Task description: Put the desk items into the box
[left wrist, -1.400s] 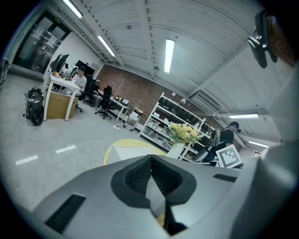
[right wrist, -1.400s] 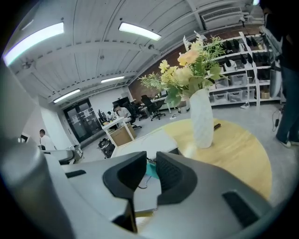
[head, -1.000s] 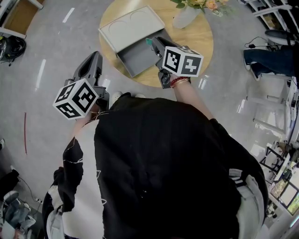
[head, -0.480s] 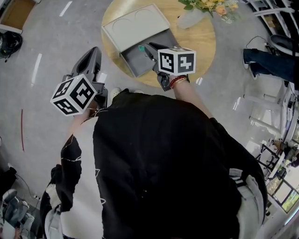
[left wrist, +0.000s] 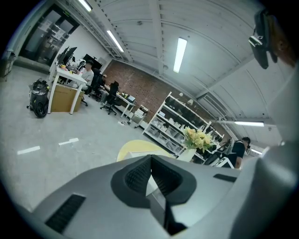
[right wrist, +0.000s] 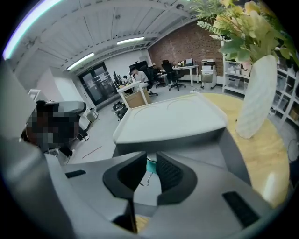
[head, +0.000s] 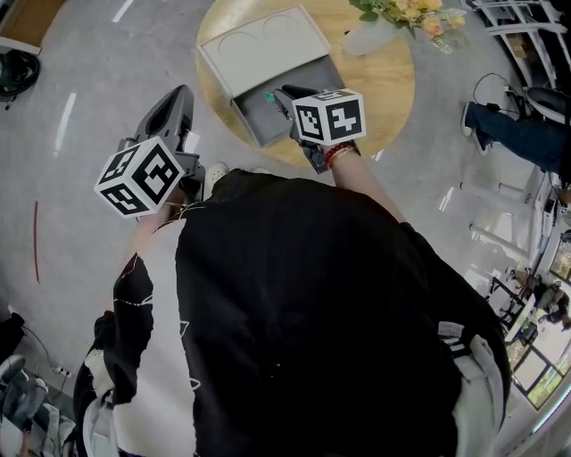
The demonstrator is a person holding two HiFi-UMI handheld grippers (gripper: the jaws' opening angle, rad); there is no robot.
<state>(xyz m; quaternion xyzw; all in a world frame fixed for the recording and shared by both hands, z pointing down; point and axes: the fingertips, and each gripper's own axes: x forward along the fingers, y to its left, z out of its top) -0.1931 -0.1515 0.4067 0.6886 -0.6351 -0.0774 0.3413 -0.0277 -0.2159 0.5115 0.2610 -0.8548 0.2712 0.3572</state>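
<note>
A grey box [head: 252, 122] stands open on the round wooden table [head: 384, 85], its lid [head: 263, 49] leaning back. My right gripper [head: 273, 95] reaches over the box's inside, shut on a small teal binder clip [head: 268, 96]. In the right gripper view the clip [right wrist: 150, 165] sits between the pads [right wrist: 170, 175], its wire handle hanging down above the box floor [right wrist: 140, 193]. My left gripper [head: 178, 96] hangs left of the table above the floor, jaws shut with nothing in them [left wrist: 150, 159].
A white vase [head: 368, 36] with flowers [head: 410, 13] stands at the table's far right, close behind the box [right wrist: 254, 100]. A seated person's legs [head: 513, 134] are at the right. Desks, chairs and shelving stand around the grey floor [head: 80, 80].
My right gripper has carried the teal clip a little leftward and further in over the open box. The left gripper has stayed beside the table.
</note>
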